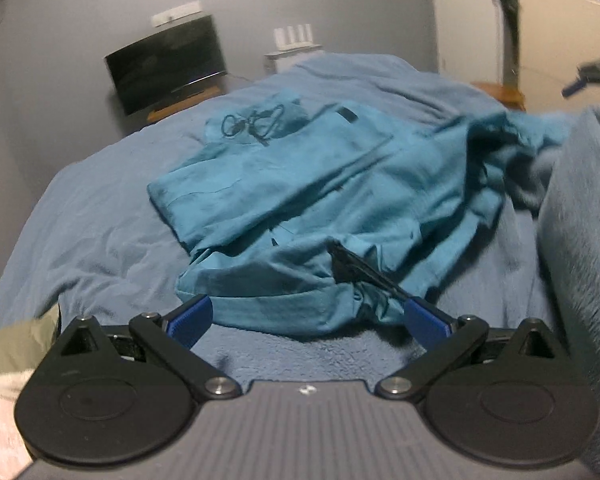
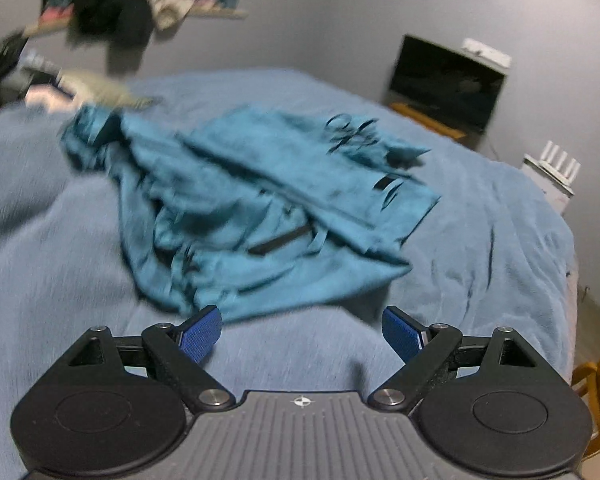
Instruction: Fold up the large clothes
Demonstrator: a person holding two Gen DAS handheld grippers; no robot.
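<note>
Although it is already partly folded, the teal garment [image 1: 300,184] lies in a loose heap on the bed [image 1: 100,232], straight ahead of both grippers. In the left wrist view its near hem reaches between the blue fingers [image 1: 190,318] of the left gripper [image 1: 308,320], which stand wide apart and do not press on the cloth. In the right wrist view the right gripper [image 2: 302,334] is also spread and empty, and the hem ends just beyond its fingers [image 2: 202,336], so I judge the left hand is the nearer one. The long axis of the garment seems to run away from the fingers toward the drawstring [image 1: 252,122] end. Beyond the bed, a dark screen [image 1: 166,66] stands against the wall.
</note>
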